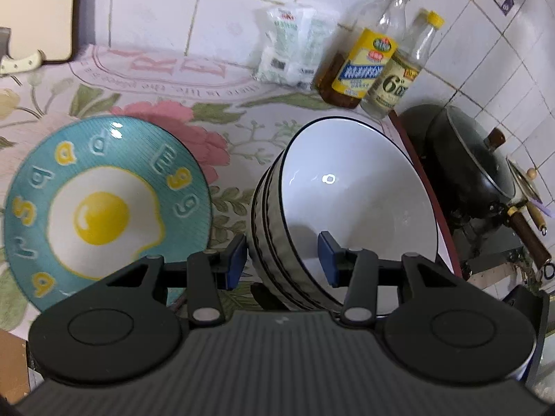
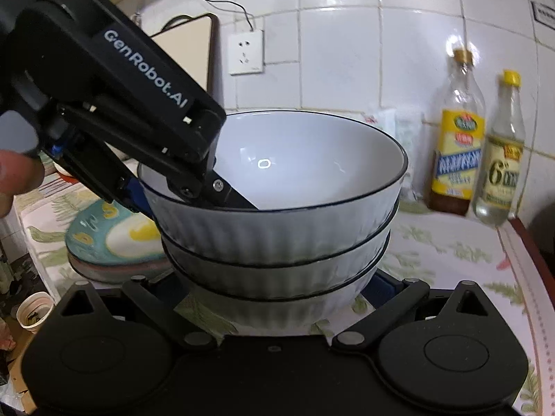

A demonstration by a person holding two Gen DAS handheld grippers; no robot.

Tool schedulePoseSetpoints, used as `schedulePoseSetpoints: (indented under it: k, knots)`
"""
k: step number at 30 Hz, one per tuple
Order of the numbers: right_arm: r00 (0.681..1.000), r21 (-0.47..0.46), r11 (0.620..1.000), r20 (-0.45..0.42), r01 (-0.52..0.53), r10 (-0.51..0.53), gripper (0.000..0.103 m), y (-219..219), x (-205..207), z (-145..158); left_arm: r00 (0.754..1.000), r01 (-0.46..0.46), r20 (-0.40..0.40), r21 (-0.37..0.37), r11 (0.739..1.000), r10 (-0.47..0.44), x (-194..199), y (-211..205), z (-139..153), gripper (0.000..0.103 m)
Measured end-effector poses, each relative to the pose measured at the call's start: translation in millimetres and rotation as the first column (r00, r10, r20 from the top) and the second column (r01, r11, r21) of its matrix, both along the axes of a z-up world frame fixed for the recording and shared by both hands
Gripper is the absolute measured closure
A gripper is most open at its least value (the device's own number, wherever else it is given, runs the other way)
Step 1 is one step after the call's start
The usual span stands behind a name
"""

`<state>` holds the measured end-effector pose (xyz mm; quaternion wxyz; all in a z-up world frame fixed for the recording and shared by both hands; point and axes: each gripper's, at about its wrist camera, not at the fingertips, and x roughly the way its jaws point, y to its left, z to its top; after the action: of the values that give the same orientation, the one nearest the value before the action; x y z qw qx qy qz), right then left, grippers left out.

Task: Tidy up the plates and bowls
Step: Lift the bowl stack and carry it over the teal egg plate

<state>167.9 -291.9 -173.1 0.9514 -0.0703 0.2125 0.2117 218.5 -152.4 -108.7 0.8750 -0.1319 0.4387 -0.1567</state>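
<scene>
Three white ribbed bowls with dark rims are nested in one stack (image 1: 347, 180) (image 2: 277, 242). My left gripper (image 1: 283, 258) (image 2: 194, 204) is shut on the stack's rim at its left side, with one blue pad inside the top bowl and the other outside. My right gripper (image 2: 277, 291) clasps the bottom bowl from both sides; a blue pad (image 2: 381, 284) rests against its right wall and the other finger is hidden behind the bowl. Left of the stack lies a teal fried-egg plate (image 1: 104, 208) (image 2: 118, 235) on top of a pinkish plate (image 2: 104, 270).
A floral cloth (image 1: 222, 111) covers the counter. Two bottles (image 1: 360, 66) (image 2: 458, 159) and a white packet (image 1: 295, 48) stand by the tiled wall. A lidded black wok (image 1: 464, 159) sits past the counter's right edge. A paper cup (image 2: 33, 312) stands low left. Fingers of a hand (image 2: 14, 180) show.
</scene>
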Motion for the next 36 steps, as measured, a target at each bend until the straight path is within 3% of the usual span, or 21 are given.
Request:
schedulePoseSetpoints:
  k: [8,13,24,36]
  knots:
    - [0.996,-0.026,0.996,0.024,-0.083,0.084,0.001,43,7,23,0.997,-0.064,-0.035,-0.024,0.998,0.063,0,52,25,0.060]
    - [0.990,0.018,0.990,0.020,-0.142,0.141,0.001,75,19,25,0.994,-0.106,-0.009,0.002,0.994,0.106,-5,88,29,0.060]
    - [0.983,0.019,0.983,-0.025,-0.183,0.184,0.001,135,37,3,0.982,-0.181,-0.049,-0.009,0.983,0.180,12,152,4,0.060]
    - [0.989,-0.004,0.994,-0.105,-0.108,0.107,0.001,147,47,-16,0.989,-0.140,-0.035,0.001,0.990,0.140,28,154,-22,0.061]
